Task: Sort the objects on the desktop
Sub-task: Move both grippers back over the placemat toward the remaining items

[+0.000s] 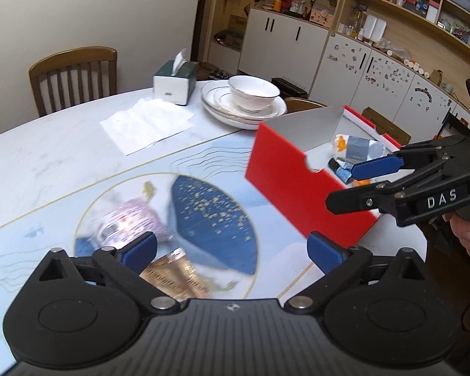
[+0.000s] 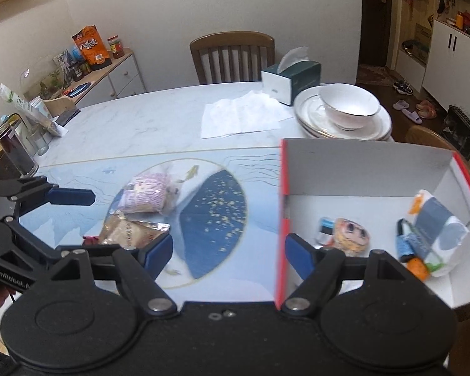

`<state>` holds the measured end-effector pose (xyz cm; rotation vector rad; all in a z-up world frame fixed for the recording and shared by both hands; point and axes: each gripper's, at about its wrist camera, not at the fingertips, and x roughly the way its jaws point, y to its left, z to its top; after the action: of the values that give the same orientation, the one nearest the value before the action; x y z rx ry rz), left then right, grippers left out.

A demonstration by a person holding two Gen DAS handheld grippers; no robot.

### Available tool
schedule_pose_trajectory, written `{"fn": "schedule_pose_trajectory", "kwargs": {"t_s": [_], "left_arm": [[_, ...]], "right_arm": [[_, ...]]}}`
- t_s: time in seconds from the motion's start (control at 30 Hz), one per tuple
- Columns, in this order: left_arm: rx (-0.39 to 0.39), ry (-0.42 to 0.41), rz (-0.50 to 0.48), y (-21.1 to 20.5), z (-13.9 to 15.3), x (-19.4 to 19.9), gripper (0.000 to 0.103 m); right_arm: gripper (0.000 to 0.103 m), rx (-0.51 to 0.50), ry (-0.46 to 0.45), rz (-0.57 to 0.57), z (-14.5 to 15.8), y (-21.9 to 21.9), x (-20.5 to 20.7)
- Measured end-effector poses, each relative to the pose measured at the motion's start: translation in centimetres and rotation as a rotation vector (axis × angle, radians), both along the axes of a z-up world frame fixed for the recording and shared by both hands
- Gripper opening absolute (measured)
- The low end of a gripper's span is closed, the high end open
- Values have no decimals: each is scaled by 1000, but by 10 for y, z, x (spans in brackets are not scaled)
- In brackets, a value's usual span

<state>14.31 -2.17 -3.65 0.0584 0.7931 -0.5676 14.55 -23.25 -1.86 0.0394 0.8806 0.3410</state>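
Observation:
A red box (image 1: 294,185) with a white inside (image 2: 369,172) stands on the table at the right. In it lie a blue-white packet (image 2: 438,228), a small blue bottle (image 2: 405,244), a round cartoon-face item (image 2: 351,236) and a small tube (image 2: 324,228). On the table lie a pink packet (image 1: 131,222) (image 2: 147,195) and a brown-gold packet (image 1: 175,275) (image 2: 131,233). My left gripper (image 1: 232,250) is open and empty just above these two packets. My right gripper (image 2: 228,257) is open and empty over the box's left wall; it also shows in the left wrist view (image 1: 344,188).
A tissue box (image 2: 291,76), stacked white plates with a bowl (image 2: 344,109) and a paper sheet (image 2: 241,114) sit at the table's far side. A wooden chair (image 2: 232,56) stands behind. Glasses and a mug (image 2: 12,153) stand at the table's left edge.

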Motion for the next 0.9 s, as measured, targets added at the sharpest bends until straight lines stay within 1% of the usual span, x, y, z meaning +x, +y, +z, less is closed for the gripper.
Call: {"fn": "schedule_pose_trajectory", "kwargs": {"t_s": [0.13,0.43,0.77,0.9], "left_arm": [[13,16,24,23,-9,-2,103],[48,90,81,70,-37,1,103],[91,127,90,83,-64,3,103],[103,93,87,82,-67,1,103]], "right_arm": [[79,2,10,2,-3,20,3],[79,-19,39,26,-15,65,11],[79,-28,105,21,-43,105,27],[79,-29,124,30,-53,119,33]]}}
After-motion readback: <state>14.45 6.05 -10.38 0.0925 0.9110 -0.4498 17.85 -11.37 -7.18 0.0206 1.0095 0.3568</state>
